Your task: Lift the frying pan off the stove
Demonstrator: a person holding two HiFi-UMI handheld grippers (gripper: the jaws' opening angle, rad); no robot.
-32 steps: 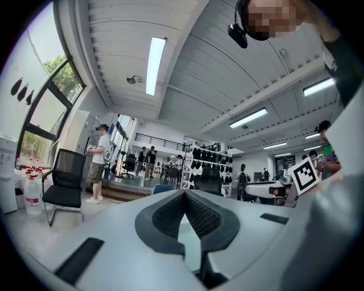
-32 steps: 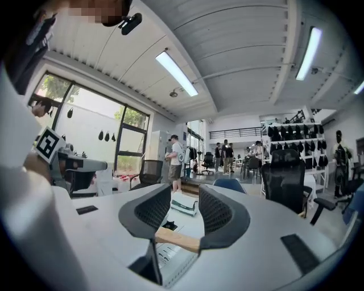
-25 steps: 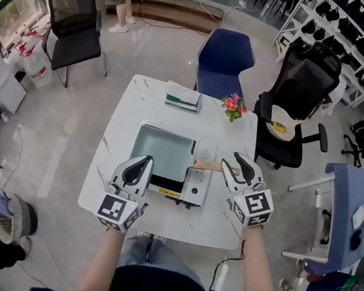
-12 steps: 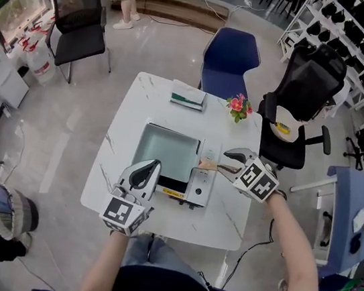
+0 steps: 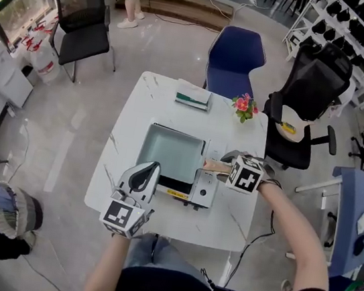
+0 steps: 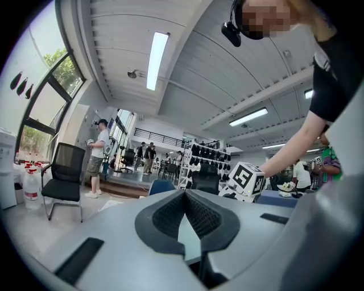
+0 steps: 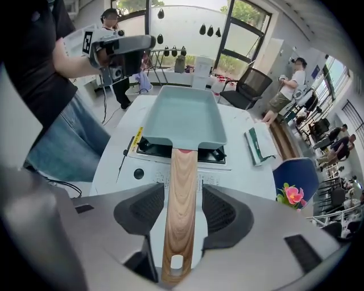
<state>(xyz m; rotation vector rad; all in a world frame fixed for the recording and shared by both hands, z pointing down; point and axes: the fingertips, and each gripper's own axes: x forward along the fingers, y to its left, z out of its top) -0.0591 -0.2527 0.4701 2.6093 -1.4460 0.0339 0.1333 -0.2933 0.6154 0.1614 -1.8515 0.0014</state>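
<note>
Right gripper view shows frying pan [image 7: 183, 116], seemingly bare, on stove [image 7: 142, 170].

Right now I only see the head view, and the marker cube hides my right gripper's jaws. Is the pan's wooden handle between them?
Observer: Yes. The right gripper view shows the long wood-grain handle between the right gripper's jaws, which have just been opening; the pads aren't touching it.
Operator: And my left gripper?
Observer: Its view shows the left gripper's pads closed together, nothing between them.
</note>
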